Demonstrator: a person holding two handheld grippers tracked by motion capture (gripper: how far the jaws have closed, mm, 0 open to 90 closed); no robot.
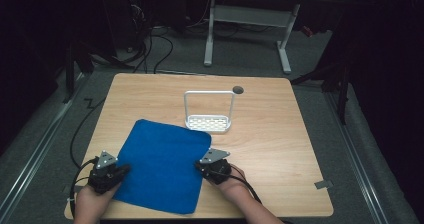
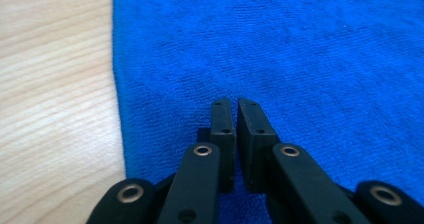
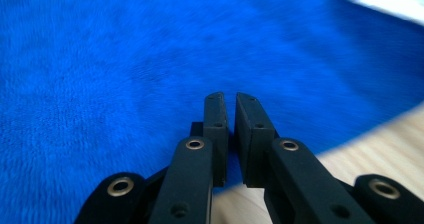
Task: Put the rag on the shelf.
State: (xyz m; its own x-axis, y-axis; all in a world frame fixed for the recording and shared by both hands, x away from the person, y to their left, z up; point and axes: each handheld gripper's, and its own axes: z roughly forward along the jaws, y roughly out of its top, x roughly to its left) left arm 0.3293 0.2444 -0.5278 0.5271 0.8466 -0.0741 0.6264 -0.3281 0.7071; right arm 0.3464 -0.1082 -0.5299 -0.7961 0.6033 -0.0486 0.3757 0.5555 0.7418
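Cloth position: the blue cloth (image 1: 162, 165) is lying flat on the near half of the wooden table (image 1: 280, 149), its near edge sitting just beside the table's front edge.
Cloth axis: its long axis is running from the near side up toward the far left, so the sheet is sitting skewed to the table edges.
Open room: bare wood is lying wide open to your right and beyond the white rack (image 1: 208, 113), which is standing just past the cloth's far right corner.
Left gripper: your left gripper (image 1: 124, 170) is sitting at the cloth's left edge, jaws pressed nearly together; in the left gripper view (image 2: 235, 104) a thin slit is remaining, and whether cloth is pinched in it you cannot tell.
Right gripper: your right gripper (image 1: 198, 166) is meeting the right edge, jaws likewise drawn close (image 3: 230, 96); pinch undetermined.
View difference: the gripper views are showing the cloth's nap; the high view is giving its outline.
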